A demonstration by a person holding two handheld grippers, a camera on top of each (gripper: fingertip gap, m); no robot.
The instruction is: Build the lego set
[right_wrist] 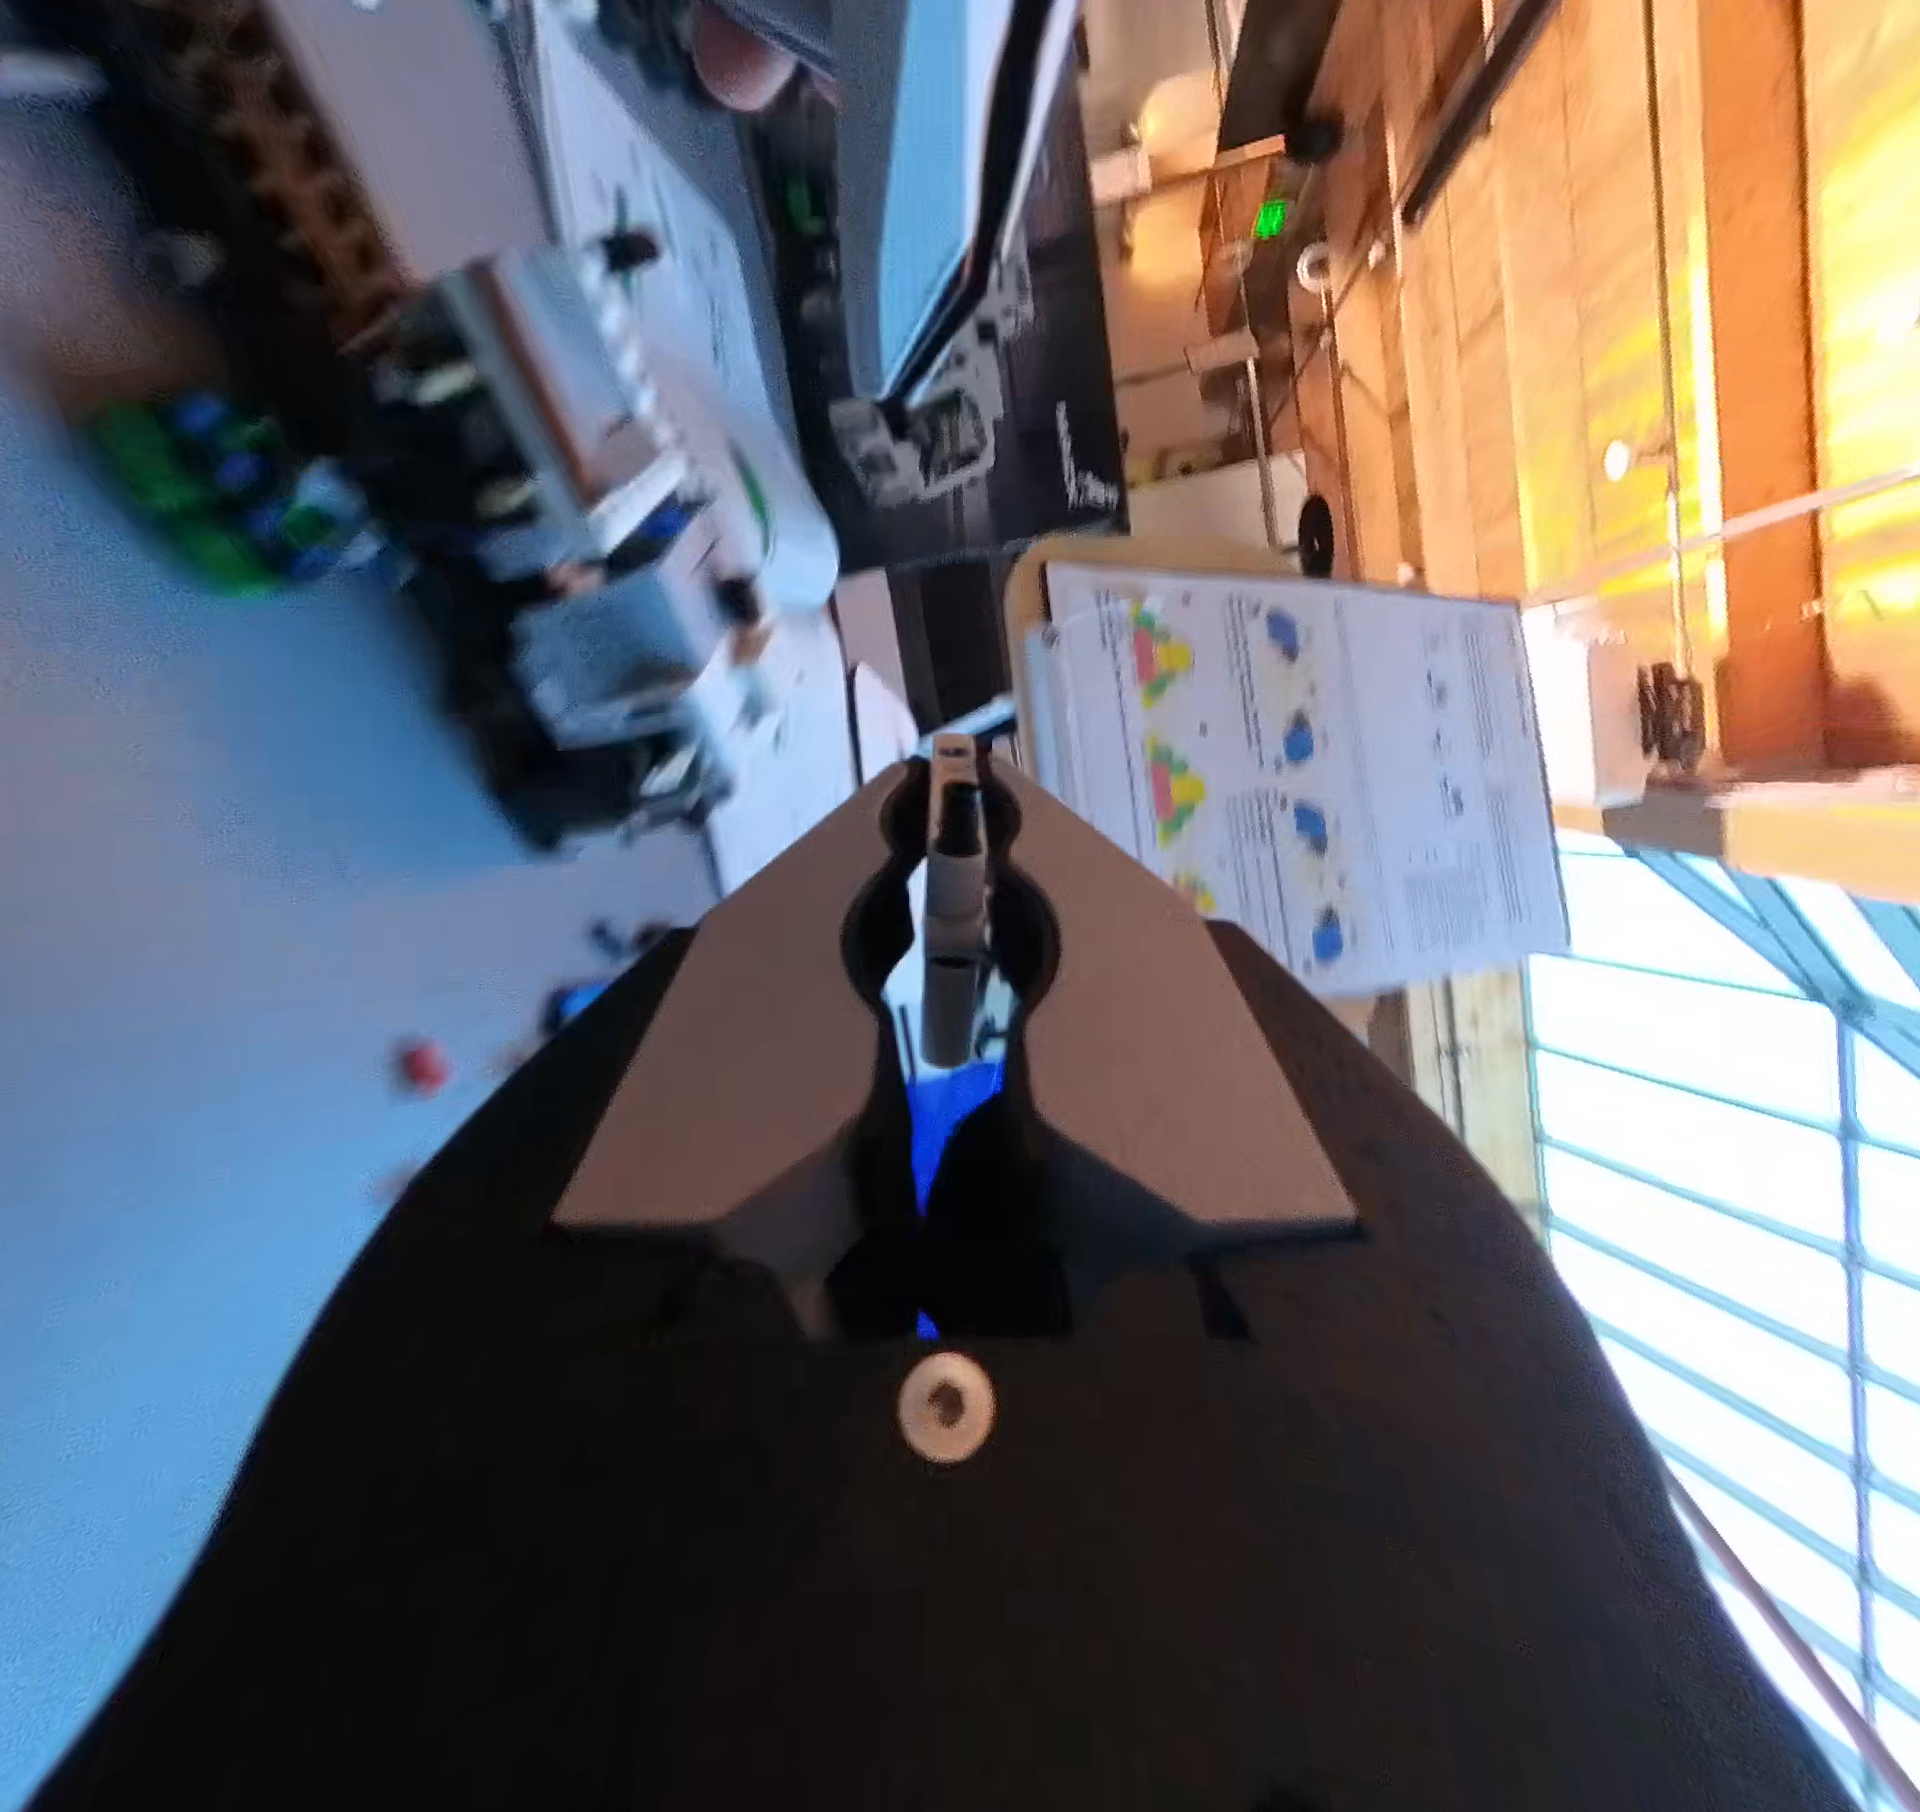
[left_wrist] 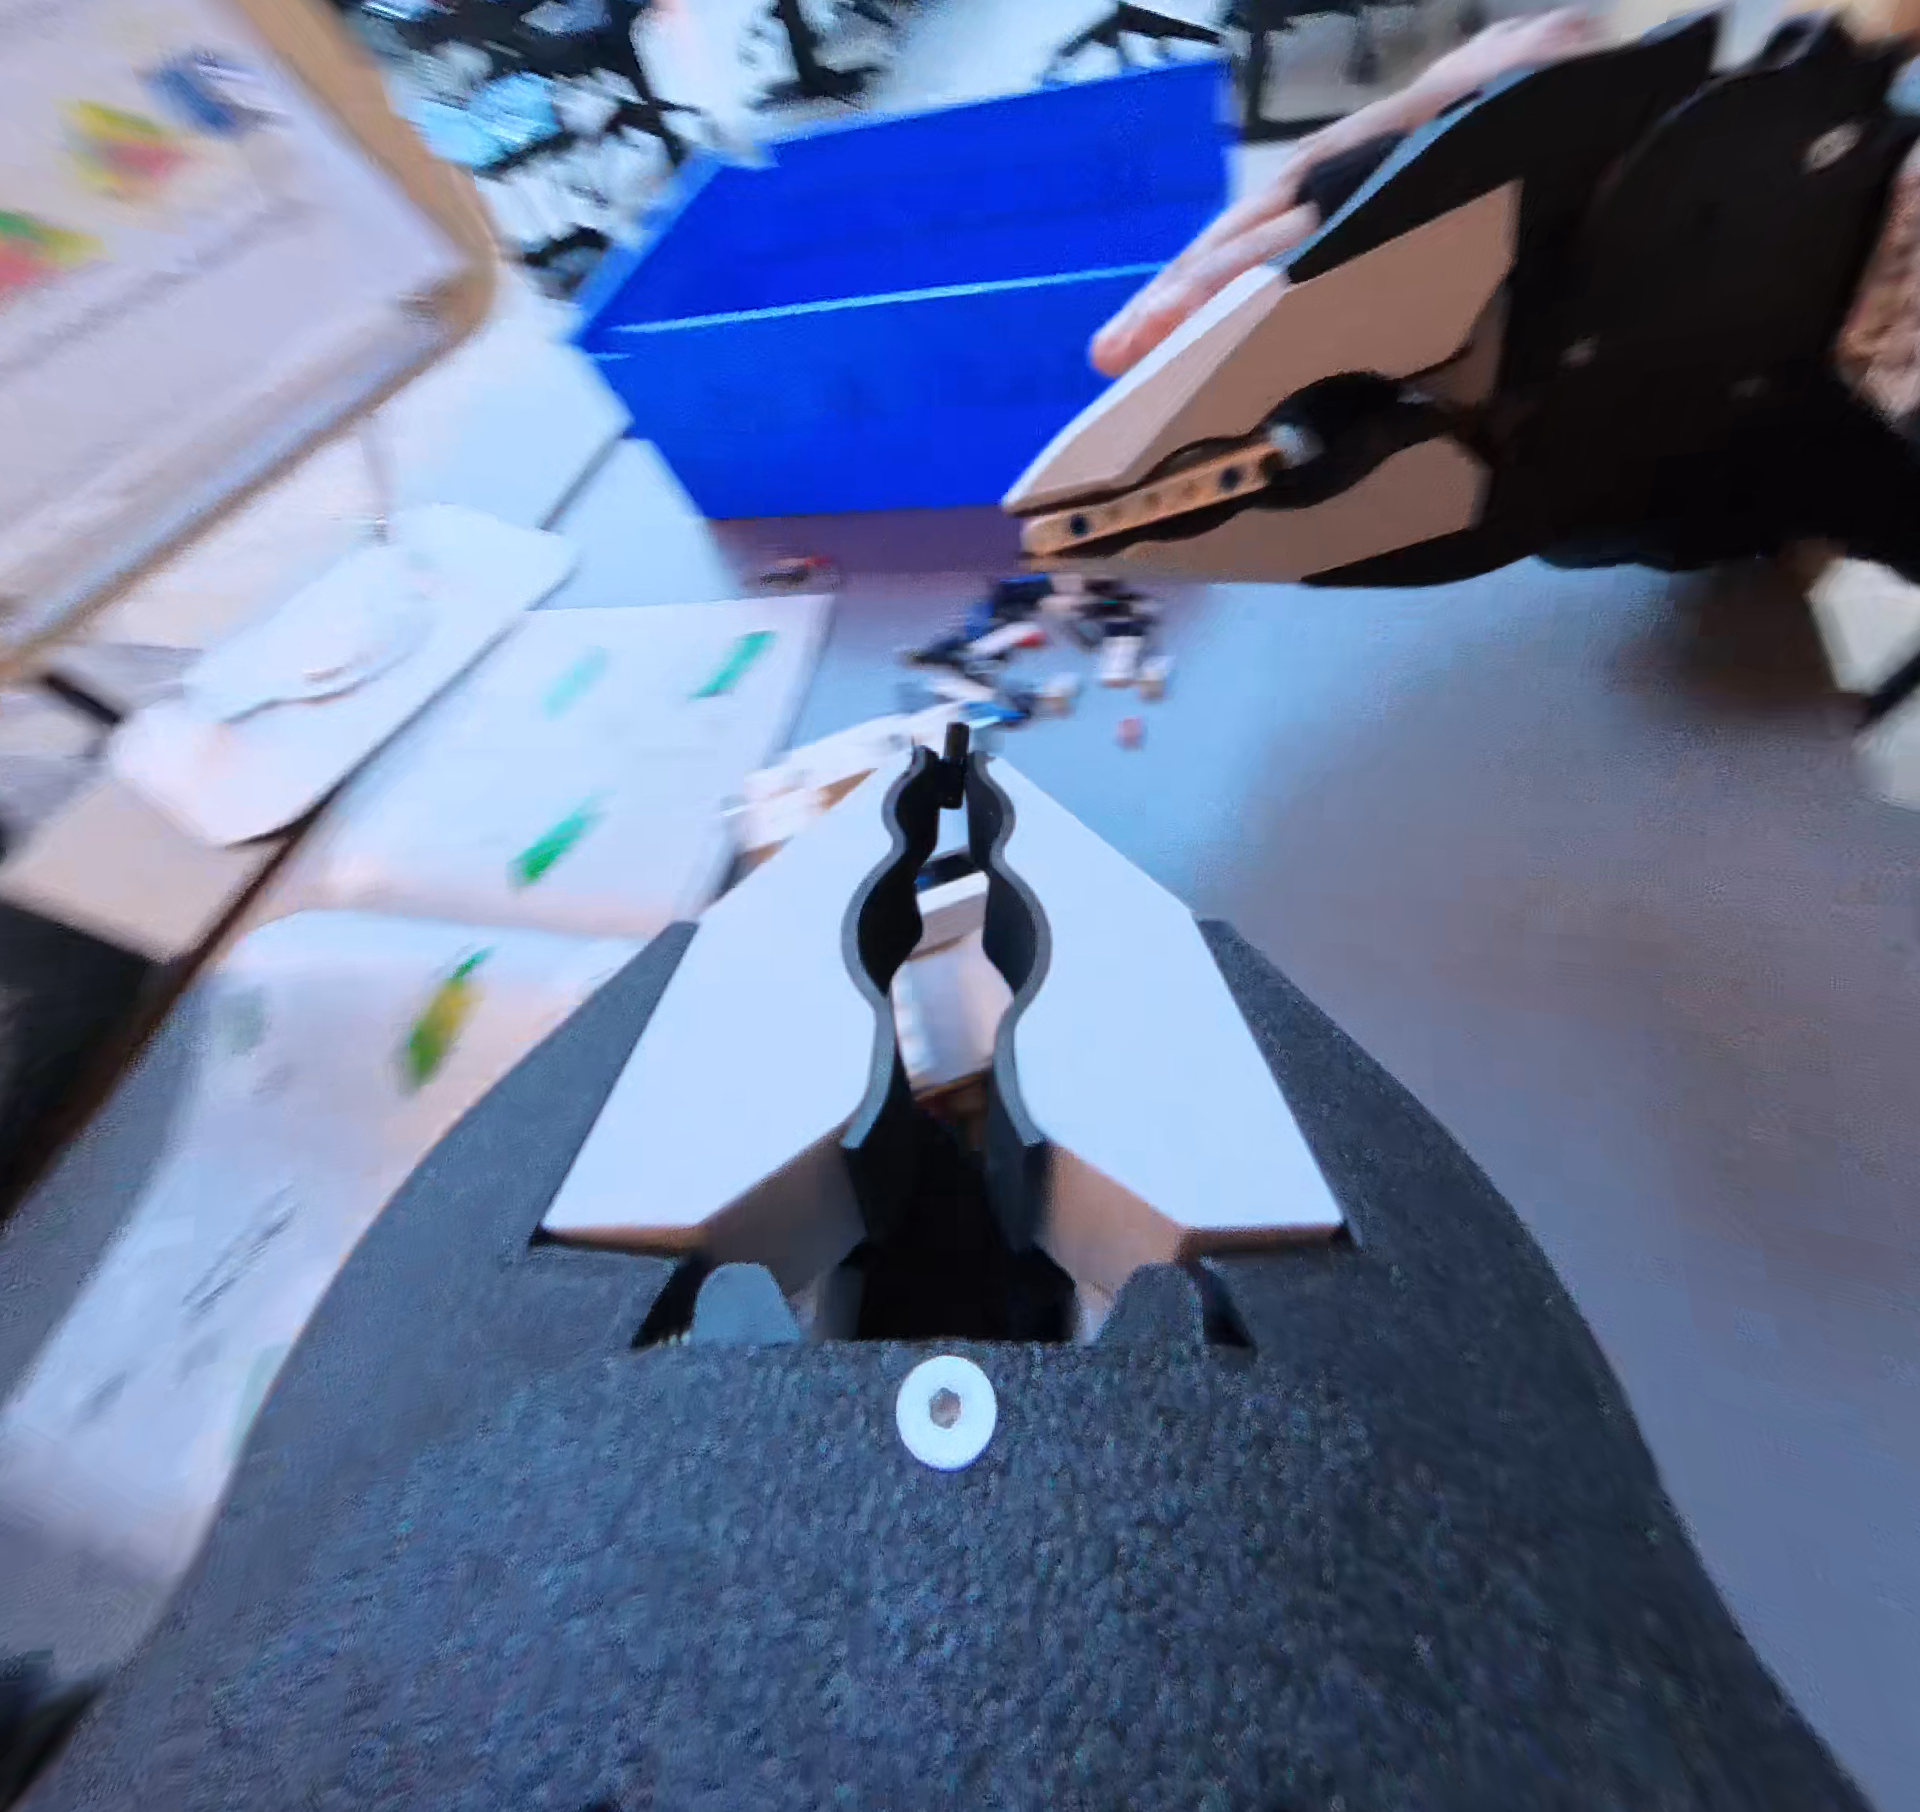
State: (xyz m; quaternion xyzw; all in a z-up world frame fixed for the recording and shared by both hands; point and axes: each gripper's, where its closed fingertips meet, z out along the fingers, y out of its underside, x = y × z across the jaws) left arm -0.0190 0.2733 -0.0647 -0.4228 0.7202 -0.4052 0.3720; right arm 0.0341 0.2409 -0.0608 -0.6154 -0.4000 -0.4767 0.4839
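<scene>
The left gripper is hovering level above the grey desk, its wavy-edged fingers pinching a small black pin at their tips. The right gripper is being held rolled onto its side by a bare hand, well above the desk; its fingers are clamped on a long tan beam pierced by a row of round holes. The right wrist view shows that beam end-on as a grey, segmented bar running back between the jaws. Both grippers have grainy black bodies and smooth pale finger plates.

Only the left wrist view is showing the loose lego pieces scattered toward the desk's far edge, in front of a glossy blue plastic bin, with flat instruction sheets lying along the left edge. Only the right wrist view is showing the printed sheet on its wooden board clearly, plus timber walls and a bright slatted window.
</scene>
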